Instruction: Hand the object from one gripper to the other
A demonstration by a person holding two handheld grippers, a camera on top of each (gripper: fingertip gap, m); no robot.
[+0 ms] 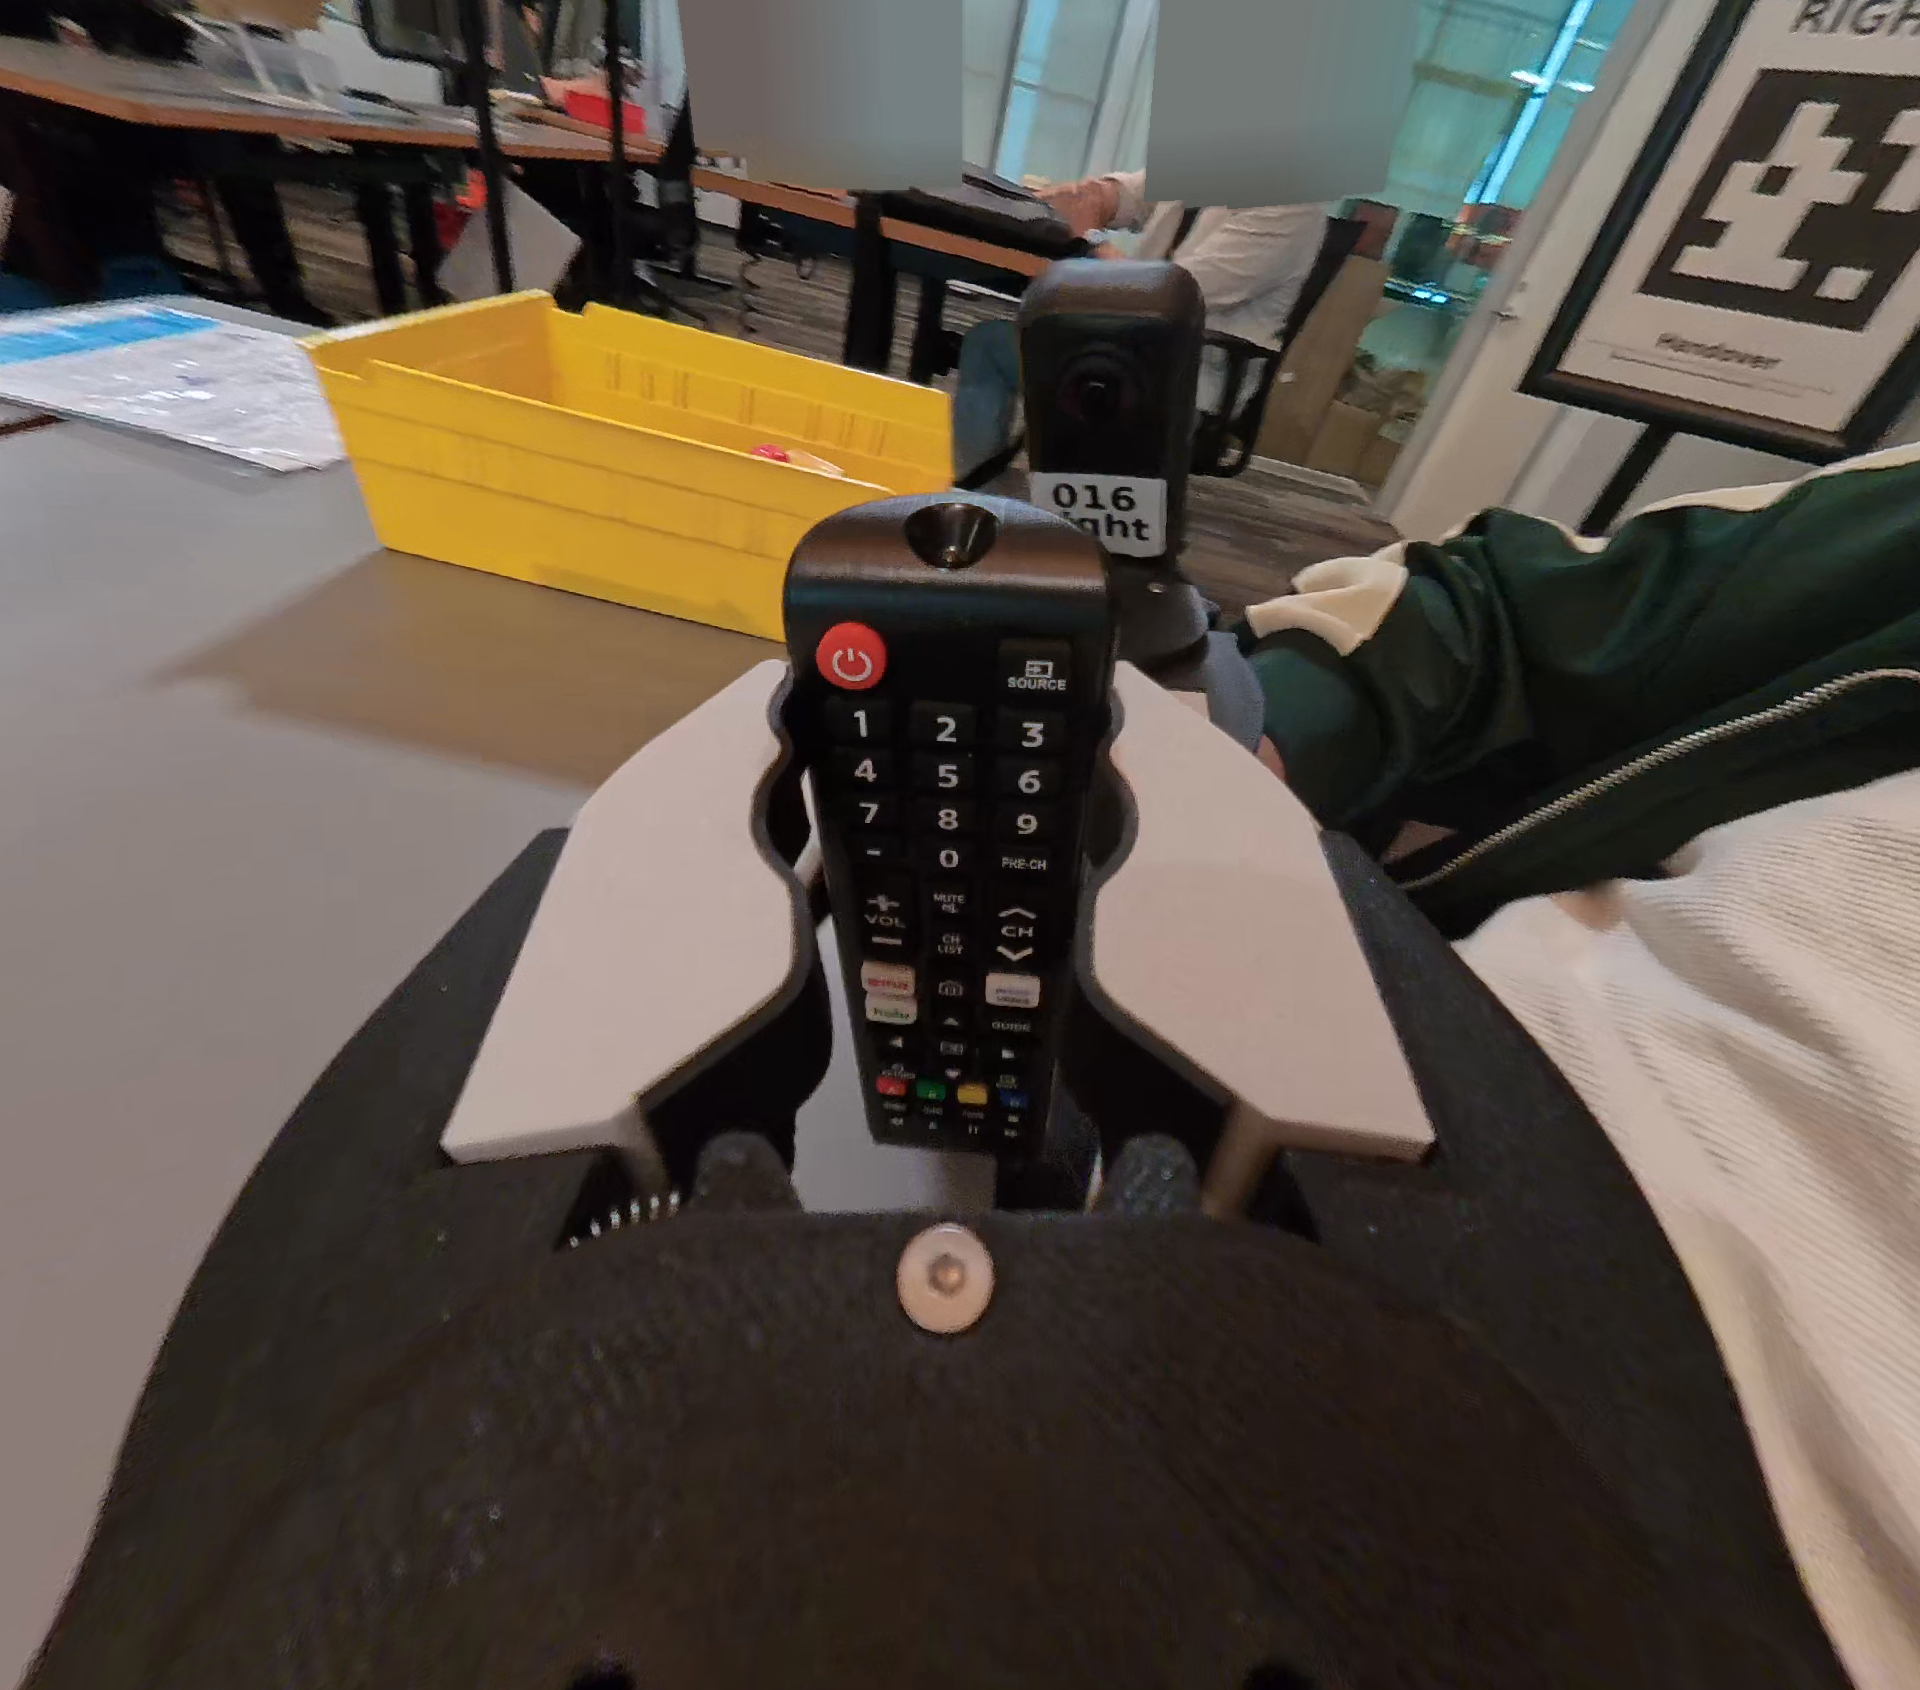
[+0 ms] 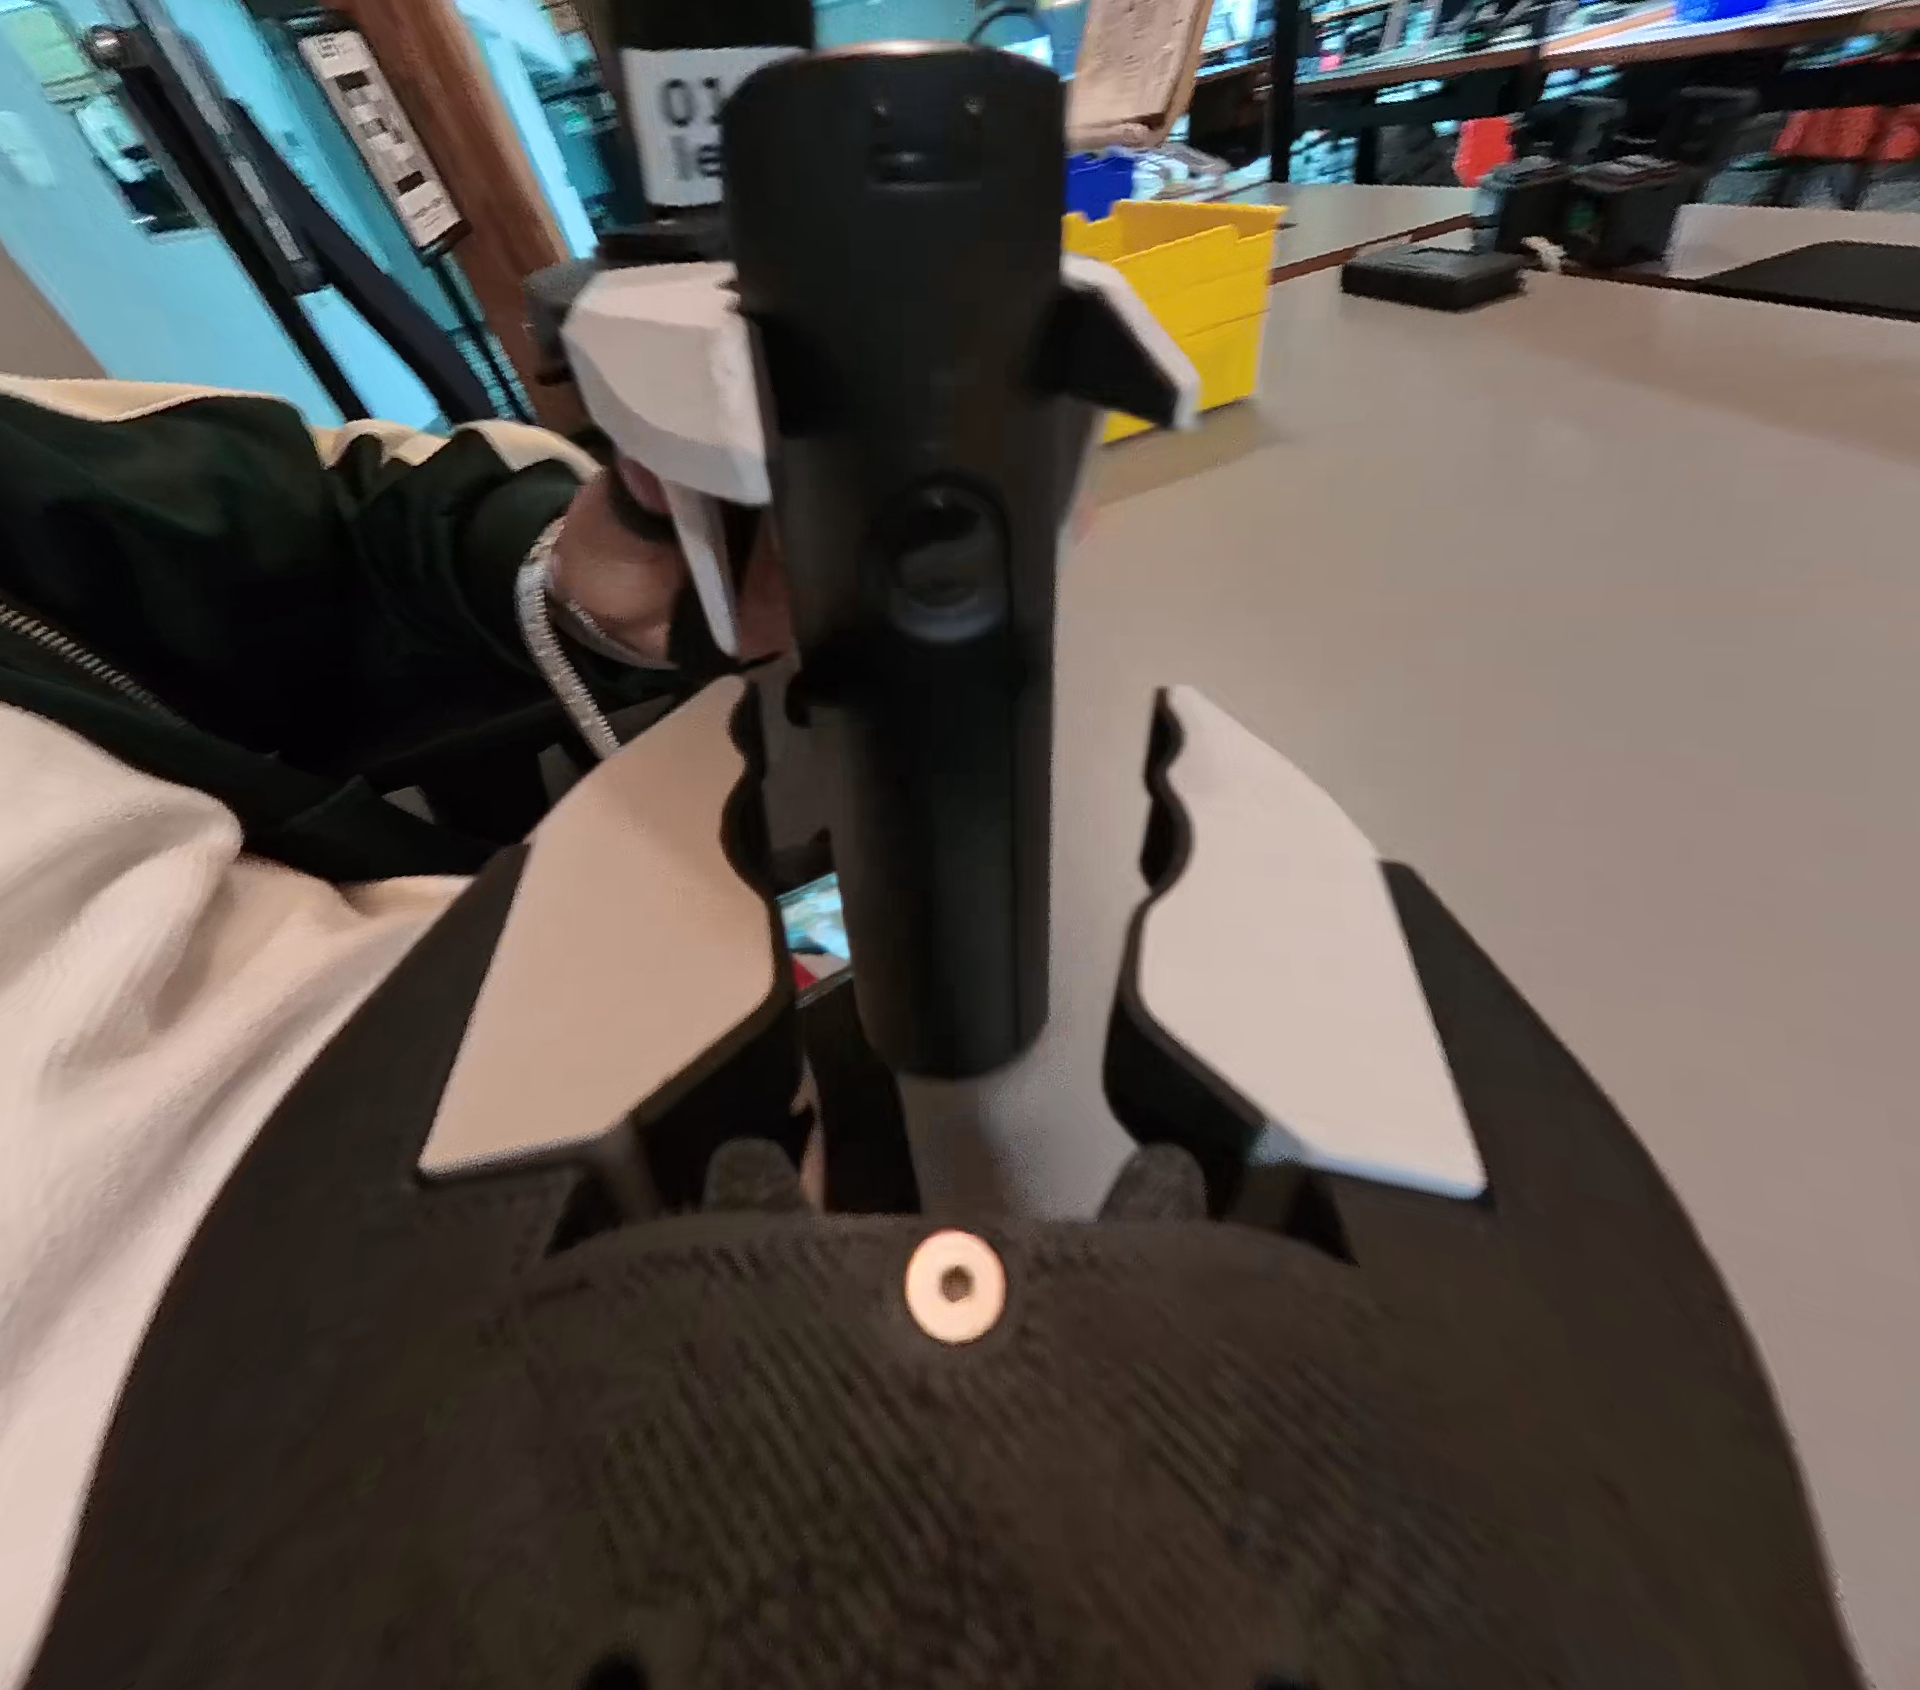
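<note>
Mid-handover: left gripper (image 1: 948, 793) pinched TV remote (image 1: 948, 851) at frame centre, above grey table (image 1: 208, 705). Right gripper (image 2: 951, 793), jaws spread, straddled remote's lower end; next, close right, release left.

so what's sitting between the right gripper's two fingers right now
The black remote, back side facing the camera, stands between the open right gripper fingers in the right wrist view, with gaps showing; the left gripper clamps it.

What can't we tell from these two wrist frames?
- Yellow bin contents: left wrist view, near wall hides most.
- Remote button side: right wrist view shows only its back.
- Right gripper contact with remote: right wrist view, its fingers look spread, touch unclear.
- Right gripper's fingers: left wrist view, remote hides them.
</note>
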